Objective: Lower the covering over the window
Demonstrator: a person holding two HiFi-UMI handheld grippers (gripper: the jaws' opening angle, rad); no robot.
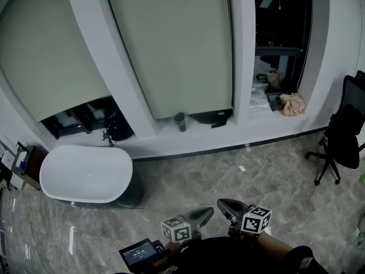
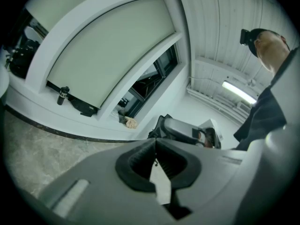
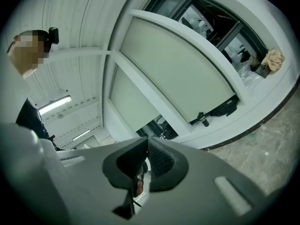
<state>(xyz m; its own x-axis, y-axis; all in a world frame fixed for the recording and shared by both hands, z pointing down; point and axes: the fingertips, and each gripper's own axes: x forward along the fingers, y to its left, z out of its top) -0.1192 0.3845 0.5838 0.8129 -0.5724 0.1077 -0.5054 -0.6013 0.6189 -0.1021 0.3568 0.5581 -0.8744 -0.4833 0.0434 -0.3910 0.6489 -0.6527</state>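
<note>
A white tub (image 1: 85, 173) sits at lower left and a dark office chair (image 1: 342, 136) at the right edge. The blind (image 1: 177, 44) fills the upper centre, hanging almost to the sill beside a dark cup (image 1: 180, 121). At bottom centre, the left gripper (image 1: 206, 212) and right gripper (image 1: 224, 203) are held low, pointing toward the window, jaws closed and empty.

Bottle (image 1: 180, 121) on sill (image 1: 171, 140) below blind (image 1: 177, 44), table (image 1: 85, 173) left, chair (image 1: 342, 136) right

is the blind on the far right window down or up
Up. The right window shows dark, uncovered glass down to the sill, while the middle blind hangs almost fully down.
</note>
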